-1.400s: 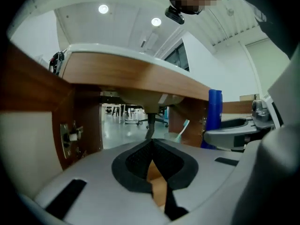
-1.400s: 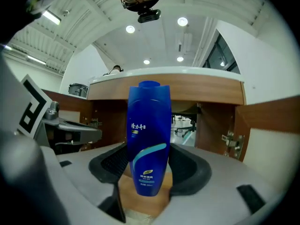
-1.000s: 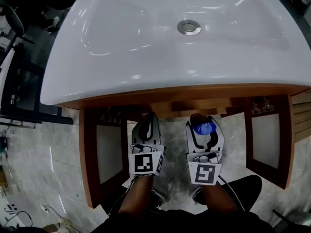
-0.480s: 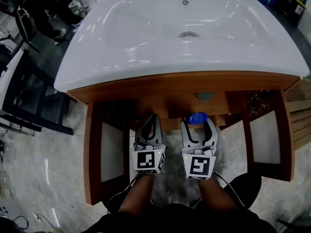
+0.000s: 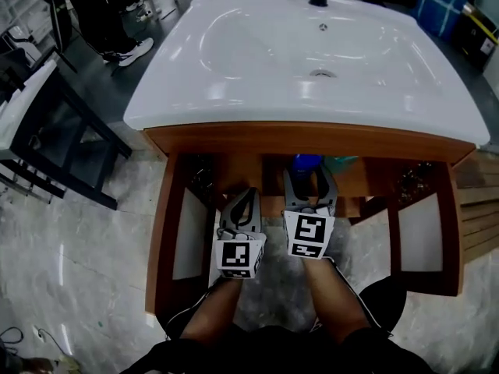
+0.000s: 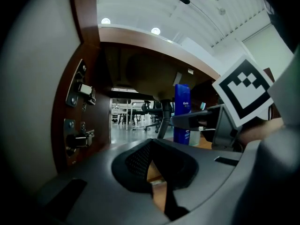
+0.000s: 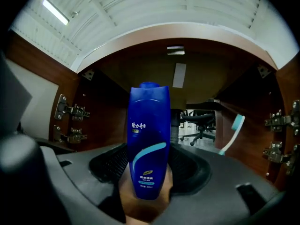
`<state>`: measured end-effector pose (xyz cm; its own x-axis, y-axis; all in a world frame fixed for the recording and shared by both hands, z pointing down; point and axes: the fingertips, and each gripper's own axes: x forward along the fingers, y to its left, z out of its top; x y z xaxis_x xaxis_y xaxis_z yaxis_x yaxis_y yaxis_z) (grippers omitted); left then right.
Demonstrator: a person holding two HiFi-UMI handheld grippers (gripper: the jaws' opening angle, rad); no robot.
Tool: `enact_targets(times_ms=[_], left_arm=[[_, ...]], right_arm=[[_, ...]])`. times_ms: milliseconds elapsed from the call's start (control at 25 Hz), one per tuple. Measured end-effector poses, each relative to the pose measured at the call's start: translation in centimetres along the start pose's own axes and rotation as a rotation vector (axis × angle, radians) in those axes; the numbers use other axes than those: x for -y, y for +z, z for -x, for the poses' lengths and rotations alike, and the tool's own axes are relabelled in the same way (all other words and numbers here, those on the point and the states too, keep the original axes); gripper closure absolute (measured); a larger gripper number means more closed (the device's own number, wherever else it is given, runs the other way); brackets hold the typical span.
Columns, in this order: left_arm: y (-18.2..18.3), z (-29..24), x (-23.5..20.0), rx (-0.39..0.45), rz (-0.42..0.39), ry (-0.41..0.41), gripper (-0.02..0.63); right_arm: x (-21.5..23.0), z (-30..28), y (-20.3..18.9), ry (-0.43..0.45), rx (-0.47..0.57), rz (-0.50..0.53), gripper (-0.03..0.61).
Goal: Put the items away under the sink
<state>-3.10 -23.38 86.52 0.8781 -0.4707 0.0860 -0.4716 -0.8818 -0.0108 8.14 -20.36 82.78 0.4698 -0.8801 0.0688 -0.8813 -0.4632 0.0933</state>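
A tall blue bottle (image 7: 149, 144) with a teal swoosh stands upright between the jaws of my right gripper (image 7: 149, 168), which is shut on its lower part. In the head view the right gripper (image 5: 309, 179) reaches just under the front edge of the white sink (image 5: 234, 92), with the bottle's top (image 5: 305, 162) inside the open wooden cabinet (image 5: 366, 179). Left of it and further back, my left gripper (image 5: 244, 193) has its jaws together and holds nothing. The left gripper view shows the left gripper (image 6: 157, 172), with the bottle (image 6: 182, 114) ahead to its right.
Both cabinet doors stand open, the left door (image 5: 175, 232) and the right door (image 5: 425, 232). Hinges (image 7: 70, 111) sit on the side walls. A teal and white toothbrush (image 7: 232, 132) leans at the cabinet's right. The drain pipe (image 6: 164, 121) hangs behind the bottle. The cabinet's back is open.
My right gripper has carried the blue bottle forward, from in front of the cabinet to under the sink's edge. The left gripper has stayed about where it was.
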Motion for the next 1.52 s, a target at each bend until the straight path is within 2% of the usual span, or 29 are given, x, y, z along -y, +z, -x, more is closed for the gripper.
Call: enact_targets(times_ms=[560,760,1240,1520], left_arm=[[-0.3,0.5,-0.8,-0.003,0.016,0.026,0.598],[-0.2,0.5,-0.5,-0.006,0.012,0.025,0.598],[-0.6,0.6,-0.7,-0.016,-0.002,0.018,0.598],[-0.5,0.7,-0.1,-0.017,-0.007,0.005,0.598]], right_arm=[[-1.1,-6.7,0.3,0.045,-0.063,-0.012,0.305],[-1.0,-7.4,-0.8,0.043,-0.092,-0.025,0.305],[-0.8,-7.5,-1.2,0.037,-0.060,-0.037,0.299],[-0.8,-7.7,-1.5,0.042,-0.084,-0.040,0.298]])
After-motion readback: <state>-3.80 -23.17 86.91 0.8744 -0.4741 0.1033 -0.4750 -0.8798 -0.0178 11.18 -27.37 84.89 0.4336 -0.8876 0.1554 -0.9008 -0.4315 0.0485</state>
